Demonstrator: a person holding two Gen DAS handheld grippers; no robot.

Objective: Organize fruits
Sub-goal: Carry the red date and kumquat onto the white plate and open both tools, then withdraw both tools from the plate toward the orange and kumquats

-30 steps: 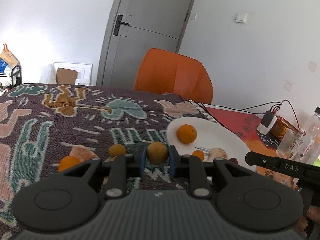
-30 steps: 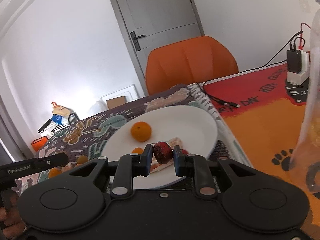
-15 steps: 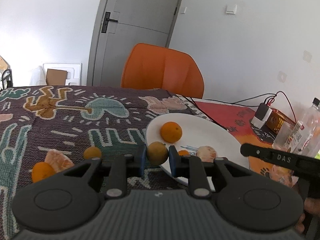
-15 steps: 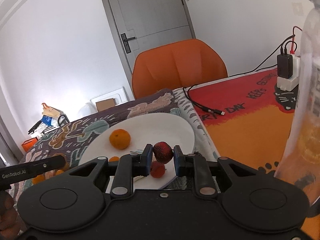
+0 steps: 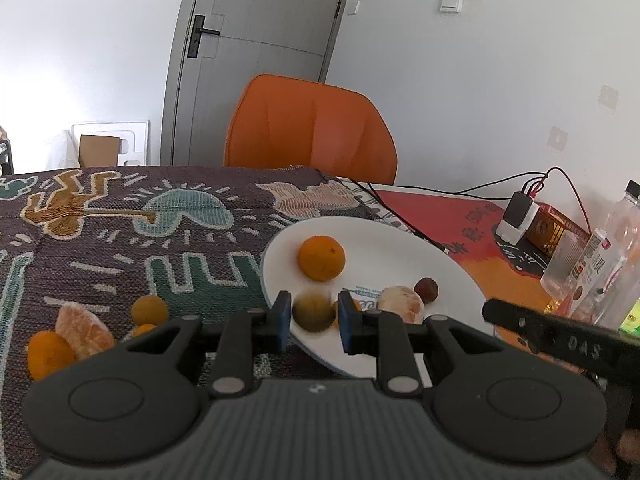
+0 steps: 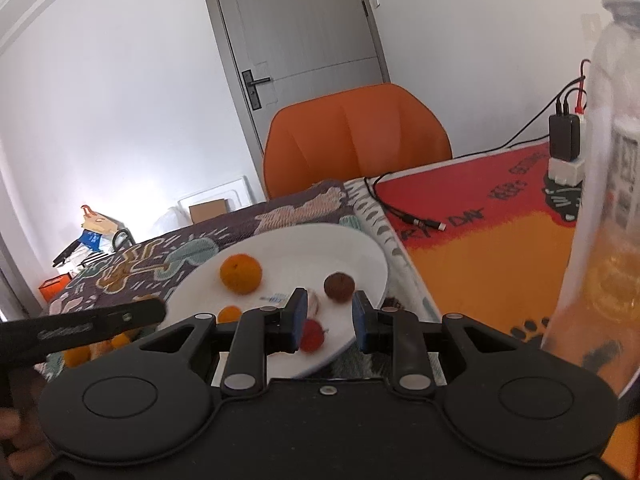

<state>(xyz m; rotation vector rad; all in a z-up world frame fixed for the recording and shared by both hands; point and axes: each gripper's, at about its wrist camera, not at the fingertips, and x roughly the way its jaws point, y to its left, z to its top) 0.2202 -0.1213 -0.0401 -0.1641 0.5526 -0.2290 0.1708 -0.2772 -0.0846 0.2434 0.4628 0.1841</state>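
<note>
A white plate [image 5: 400, 248] [image 6: 304, 252] holds an orange [image 5: 321, 258] [image 6: 241, 273], a peeled citrus [image 5: 401, 303], a dark red fruit [image 5: 426, 289] [image 6: 339, 287] and a small red fruit [image 6: 313, 335]. My left gripper [image 5: 314, 318] stands open over the plate's near rim, with a blurred yellow-green fruit [image 5: 313, 313] between its pads, not gripped. My right gripper [image 6: 328, 319] is open and empty above the plate's near edge; the dark red fruit lies just beyond it.
Small oranges [image 5: 149, 309] and a peeled segment [image 5: 84, 330] lie on the patterned cloth [image 5: 120, 240] left of the plate. An orange chair [image 5: 312, 132] stands behind the table. A plastic bottle [image 6: 600, 200], a charger [image 5: 518, 218] and cables lie on the right.
Both grippers have opened. The right one let go of the dark red fruit, which now lies on the plate. The left one moved over the plate and released the yellow-green fruit.
</note>
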